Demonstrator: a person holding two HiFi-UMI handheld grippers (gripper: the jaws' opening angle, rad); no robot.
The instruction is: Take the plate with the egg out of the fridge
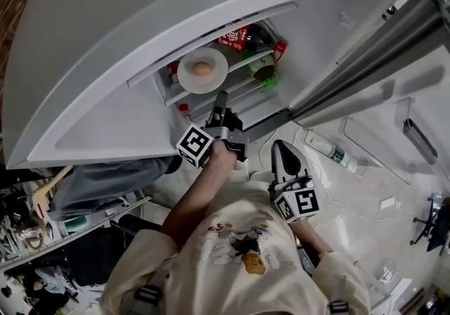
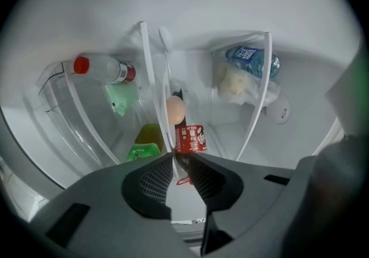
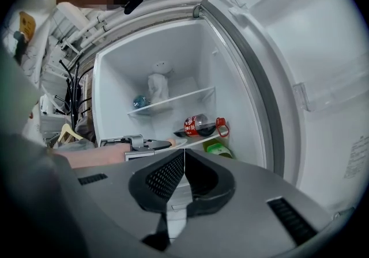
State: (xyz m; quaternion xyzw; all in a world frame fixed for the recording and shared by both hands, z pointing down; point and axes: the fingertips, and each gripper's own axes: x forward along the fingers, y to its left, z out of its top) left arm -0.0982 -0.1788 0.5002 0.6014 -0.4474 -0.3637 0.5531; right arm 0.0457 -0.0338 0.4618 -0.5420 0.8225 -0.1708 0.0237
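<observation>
Plate [image 1: 188, 80] with the egg [image 1: 202, 68] sits inside the fridge [image 1: 105, 39], at 11 o'clock just beyond my left gripper [image 1: 221, 95]. Its jaws stand slightly parted; the plate's rim, seen edge-on, runs toward the gap, not pinched. My right gripper [image 3: 183, 156] is closed and empty, at 4 o'clock of the left. A red-labelled bottle [image 1: 239, 38] lies behind the plate, its white writing unreadable. The left gripper view shows a blue-labelled bottle [image 2: 251, 58] that the head view hides, its print too blurred to read.
</observation>
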